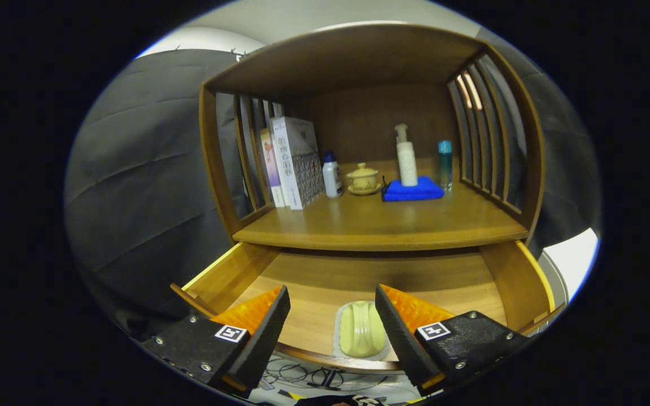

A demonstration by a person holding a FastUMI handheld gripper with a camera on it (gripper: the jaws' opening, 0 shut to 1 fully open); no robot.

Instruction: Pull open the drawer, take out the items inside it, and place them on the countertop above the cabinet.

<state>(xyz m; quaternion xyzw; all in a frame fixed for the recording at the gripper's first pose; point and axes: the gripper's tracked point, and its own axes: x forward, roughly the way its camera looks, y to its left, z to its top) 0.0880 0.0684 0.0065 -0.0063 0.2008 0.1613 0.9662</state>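
Observation:
The wooden drawer [359, 276] stands pulled open below the countertop [381, 225] of the cabinet. A pale green soap-like bar [362, 329] on a grey pad lies on the drawer floor by its front edge, between my fingers. My gripper [332, 321] is open, its fingertips spread on either side of the bar and apart from it. The rest of the drawer floor that shows is bare wood.
On the countertop stand upright books [294, 160] at the left, a small white bottle [332, 176], a lidded yellow cup on a saucer [363, 179], a pump bottle [406, 158] on a folded blue cloth [413, 190], and a teal-capped bottle [444, 163]. Slatted sides and a roof enclose the shelf.

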